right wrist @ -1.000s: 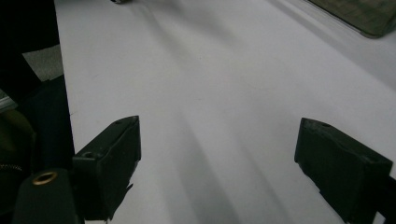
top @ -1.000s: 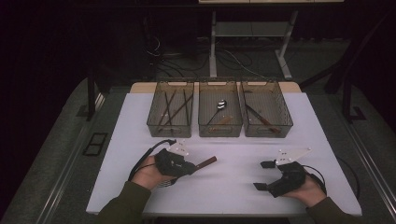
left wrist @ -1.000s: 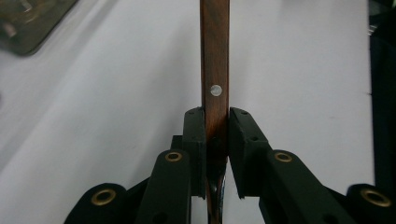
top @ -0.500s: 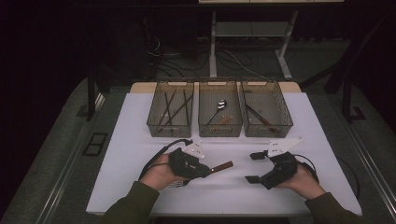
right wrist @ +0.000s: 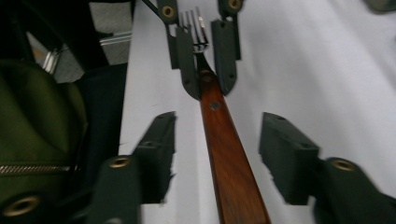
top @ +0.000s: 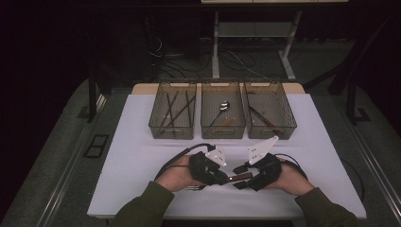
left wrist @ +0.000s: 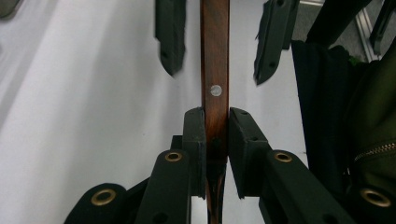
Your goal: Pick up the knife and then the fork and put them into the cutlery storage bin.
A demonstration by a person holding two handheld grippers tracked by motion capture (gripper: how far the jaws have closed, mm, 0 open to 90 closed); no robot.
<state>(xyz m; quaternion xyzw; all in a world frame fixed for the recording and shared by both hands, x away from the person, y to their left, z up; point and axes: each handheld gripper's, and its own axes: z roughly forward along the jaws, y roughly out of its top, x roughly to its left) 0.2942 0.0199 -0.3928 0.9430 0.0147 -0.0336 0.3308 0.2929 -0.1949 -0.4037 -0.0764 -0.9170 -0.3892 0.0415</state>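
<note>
A fork with a brown wooden handle (top: 238,177) is held level over the white table (top: 142,156) near its front edge. My left gripper (top: 222,178) is shut on the handle near the fork's neck; in the left gripper view my pads (left wrist: 194,135) press the handle (left wrist: 215,56) from both sides. My right gripper (top: 242,178) faces it from the right. Its jaws have just been closing and stand on either side of the handle (right wrist: 229,158) with a gap at each pad (right wrist: 289,154). The tines (right wrist: 195,23) show beyond the left gripper (right wrist: 203,70).
Three clear bins stand in a row at the back of the table: the left bin (top: 172,111) with chopsticks, the middle bin (top: 223,109) with a spoon, the right bin (top: 268,111) with a dark utensil. Cables trail from both grippers.
Both hands have moved toward the table's middle, so the grippers now meet tip to tip. The right gripper's jaws have come around the fork's handle.
</note>
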